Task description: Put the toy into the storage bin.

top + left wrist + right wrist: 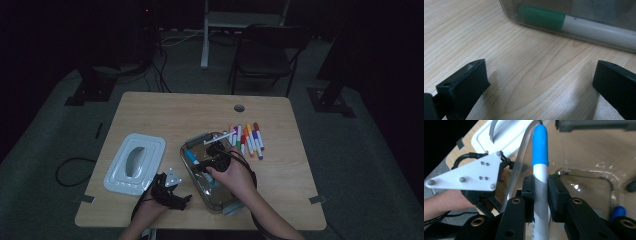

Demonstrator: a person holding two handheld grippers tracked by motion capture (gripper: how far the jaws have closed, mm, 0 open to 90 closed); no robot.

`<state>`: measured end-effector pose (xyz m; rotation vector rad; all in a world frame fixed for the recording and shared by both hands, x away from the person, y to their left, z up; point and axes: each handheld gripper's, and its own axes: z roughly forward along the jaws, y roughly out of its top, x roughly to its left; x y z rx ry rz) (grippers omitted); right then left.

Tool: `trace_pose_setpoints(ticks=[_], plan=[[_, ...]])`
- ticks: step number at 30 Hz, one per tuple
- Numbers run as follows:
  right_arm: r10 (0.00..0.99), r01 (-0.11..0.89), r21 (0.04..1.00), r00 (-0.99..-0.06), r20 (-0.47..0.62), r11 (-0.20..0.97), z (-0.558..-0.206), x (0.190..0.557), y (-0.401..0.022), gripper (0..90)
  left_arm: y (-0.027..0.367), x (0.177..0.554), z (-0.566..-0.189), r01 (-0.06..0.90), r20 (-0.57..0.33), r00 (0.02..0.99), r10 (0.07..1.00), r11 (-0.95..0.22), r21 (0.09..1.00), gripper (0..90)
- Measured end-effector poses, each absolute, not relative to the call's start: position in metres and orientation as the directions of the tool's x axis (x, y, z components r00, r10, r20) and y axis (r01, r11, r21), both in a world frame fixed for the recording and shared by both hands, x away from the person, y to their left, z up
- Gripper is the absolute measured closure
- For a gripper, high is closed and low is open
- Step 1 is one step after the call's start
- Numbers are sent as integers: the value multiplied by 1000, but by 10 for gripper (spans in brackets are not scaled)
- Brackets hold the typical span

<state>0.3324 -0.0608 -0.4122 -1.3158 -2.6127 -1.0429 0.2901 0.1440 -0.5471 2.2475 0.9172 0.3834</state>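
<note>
R gripper [540,195] sits closest to its own camera, jaws clamped on a blue-capped marker [540,167], white barrel pinched between the pads, cap pointing away over the rim of the clear container [609,183]. High view: same gripper [212,162] is over the container [222,202], marker [192,159] sticking out toward its left wall. Another blue-capped marker [618,211] lies on the container floor. L gripper [540,82] rests on the wood table [506,50], jaws wide apart w/ nothing between, just beside the container wall; a green-capped marker [541,17] lies inside behind that wall. White lid [134,162] lies left of the container. Loose coloured markers [250,139] are spread on the table to its right.
</note>
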Motion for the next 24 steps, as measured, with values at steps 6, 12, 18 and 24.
trace_pose_setpoints(ticks=[6,12,18,24], plan=[[705,752,494,-627,332,436,-426,340,-54,766,144,290,-547,507,17,712,702,-531,679,5],[714,779,424,-610,344,462,-438,347,-50,766,144,290,-547,507,17,711,703,-529,680,5],[721,791,368,-603,341,488,-449,351,-47,766,144,290,-547,507,18,711,703,-530,680,5],[723,792,322,-607,330,518,-460,353,-42,765,144,290,-547,507,17,711,703,-529,681,5]])
